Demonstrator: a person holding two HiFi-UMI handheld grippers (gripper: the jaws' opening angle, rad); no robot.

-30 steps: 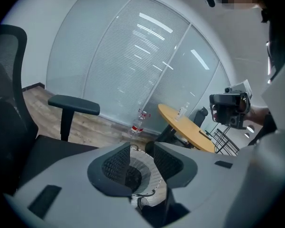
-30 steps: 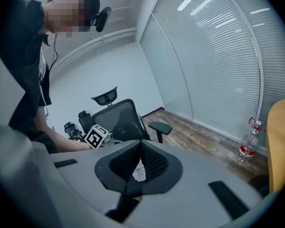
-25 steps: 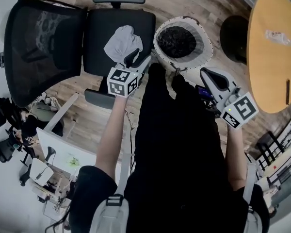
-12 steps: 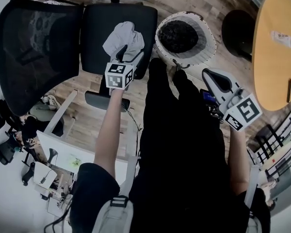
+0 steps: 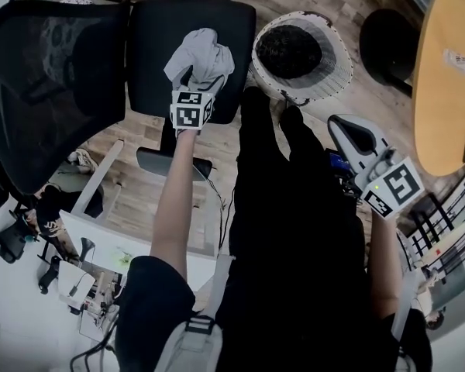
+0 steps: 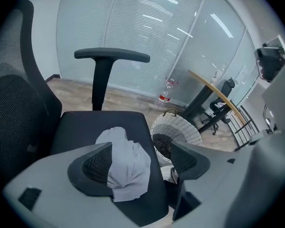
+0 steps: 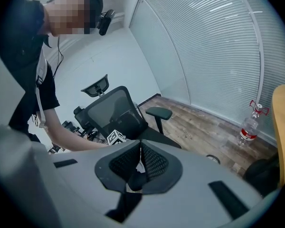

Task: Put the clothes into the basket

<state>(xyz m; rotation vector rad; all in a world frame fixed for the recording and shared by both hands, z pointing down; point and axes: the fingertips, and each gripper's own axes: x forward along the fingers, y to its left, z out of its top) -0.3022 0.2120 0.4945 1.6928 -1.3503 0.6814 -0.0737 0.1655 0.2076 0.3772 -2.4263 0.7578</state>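
A crumpled grey cloth (image 5: 201, 56) lies on the seat of a black office chair (image 5: 159, 45). My left gripper (image 5: 192, 80) hangs just over its near edge. In the left gripper view the jaws are opening, and the grey cloth (image 6: 128, 163) lies below and between them, with neither pad pressing it. The white woven basket (image 5: 337, 68) stands on the floor right of the chair, with dark clothes (image 5: 292, 50) inside. My right gripper (image 5: 342, 127) hovers near the basket's near side. In its own view the right gripper (image 7: 140, 163) has its pads together on nothing.
The chair's armrest (image 6: 111, 56) stands behind the cloth, its mesh back (image 5: 46, 76) to the left. A round wooden table (image 5: 449, 76) is at the right, a water bottle (image 6: 165, 96) on the floor behind the basket. Clutter (image 5: 31, 208) lies at the left.
My left gripper has gone forward and down to the grey cloth on the seat, and its jaws have spread. The right gripper has sunk a little beside the basket.
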